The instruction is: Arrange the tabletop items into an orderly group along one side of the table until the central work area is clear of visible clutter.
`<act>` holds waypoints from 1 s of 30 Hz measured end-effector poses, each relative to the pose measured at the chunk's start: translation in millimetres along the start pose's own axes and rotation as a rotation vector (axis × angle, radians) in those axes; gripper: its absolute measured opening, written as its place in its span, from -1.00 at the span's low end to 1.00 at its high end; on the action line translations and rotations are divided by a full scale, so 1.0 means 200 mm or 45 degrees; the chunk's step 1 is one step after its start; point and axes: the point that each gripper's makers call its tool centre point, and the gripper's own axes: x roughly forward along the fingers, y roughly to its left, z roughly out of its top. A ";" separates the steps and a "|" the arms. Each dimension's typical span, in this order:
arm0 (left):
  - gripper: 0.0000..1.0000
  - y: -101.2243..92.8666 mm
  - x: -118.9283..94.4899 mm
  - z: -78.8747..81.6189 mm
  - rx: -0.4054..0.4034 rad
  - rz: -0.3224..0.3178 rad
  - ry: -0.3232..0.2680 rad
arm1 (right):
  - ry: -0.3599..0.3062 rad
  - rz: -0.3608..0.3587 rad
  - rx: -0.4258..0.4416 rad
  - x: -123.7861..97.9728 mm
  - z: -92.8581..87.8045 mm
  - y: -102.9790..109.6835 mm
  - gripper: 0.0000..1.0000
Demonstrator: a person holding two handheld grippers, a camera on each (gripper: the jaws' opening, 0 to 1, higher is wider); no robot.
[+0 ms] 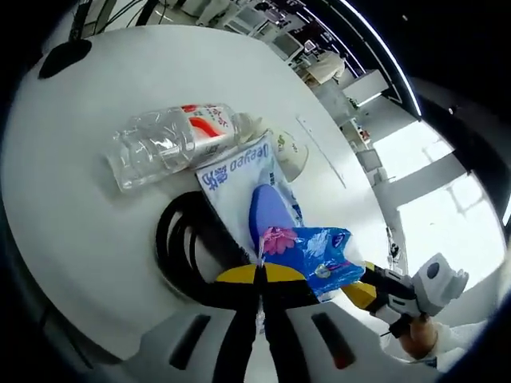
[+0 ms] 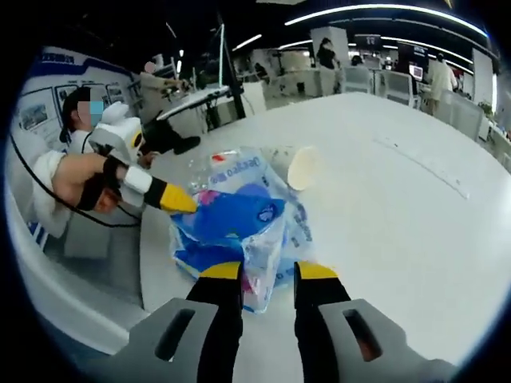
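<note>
Packets (image 1: 307, 247) of blue plastic lie on the white table (image 1: 96, 215) beside a clear bottle (image 1: 172, 144) in the left gripper view, their edge pinched in the closed left gripper (image 1: 260, 275). Right gripper view: the right gripper (image 2: 267, 275), jaws narrowly parted, straddles the packets' clear edge, near a paper cup (image 2: 303, 167).

Left gripper view: the white table (image 1: 96, 207) is seen from close above, along closed jaws rising from 6 o'clock, with windows at 3 o'clock. Right gripper view: the table (image 2: 399, 207) is viewed from low and near, facing the office at 12 o'clock. The blue bag (image 1: 319, 251) (image 2: 231, 215) and plastic bottle (image 1: 172, 144) (image 2: 209, 163) are shared by both views.
</note>
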 end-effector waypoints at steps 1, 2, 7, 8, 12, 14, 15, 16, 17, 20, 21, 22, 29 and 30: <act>-1.00 0.00 0.00 0.00 -0.006 -0.005 -0.001 | 0.004 -0.004 -0.009 0.00 0.00 0.00 -0.75; -1.00 -0.02 0.00 0.01 -0.029 -0.024 -0.008 | 0.003 -0.005 -0.010 0.00 -0.01 -0.01 -0.77; -1.00 -0.05 0.00 0.01 -0.041 -0.049 -0.008 | -0.012 -0.015 0.020 -0.01 -0.01 -0.02 -0.94; -1.00 -0.05 0.01 0.00 -0.037 -0.051 -0.004 | -0.017 -0.020 0.017 -0.02 0.00 -0.02 -0.98; -1.00 -0.05 0.01 0.00 -0.014 -0.050 0.000 | -0.023 -0.028 0.043 -0.03 0.00 -0.03 -1.00; -1.00 -0.06 0.01 -0.01 -0.009 -0.050 0.001 | -0.019 -0.017 0.109 -0.04 -0.01 -0.03 -1.00; -1.00 -0.06 0.01 -0.01 -0.007 -0.054 0.000 | -0.016 -0.022 0.134 -0.04 -0.01 -0.04 -1.00; -1.00 -0.06 0.01 -0.01 -0.006 -0.060 -0.003 | -0.016 -0.018 0.177 -0.05 -0.02 -0.04 -1.00; -1.00 -0.07 0.01 0.00 0.001 -0.067 -0.011 | -0.016 -0.017 0.188 -0.05 -0.02 -0.04 -1.00; -1.00 -0.09 0.01 0.00 0.027 -0.082 -0.023 | -0.016 -0.008 0.250 -0.06 -0.02 -0.04 -1.00; -0.98 -0.10 0.01 0.01 0.034 -0.083 -0.037 | -0.020 -0.003 0.279 -0.06 -0.02 -0.05 -1.00; -0.97 -0.10 0.00 0.02 0.039 -0.088 -0.049 | -0.022 -0.002 0.293 -0.07 -0.02 -0.05 -1.00; -0.42 -0.17 -0.01 0.07 0.073 -0.199 -0.135 | -0.049 0.032 0.431 -0.09 -0.02 -0.04 -1.00; -0.35 -0.19 -0.02 0.08 0.076 -0.214 -0.155 | -0.053 0.032 0.441 -0.09 -0.02 -0.04 -1.00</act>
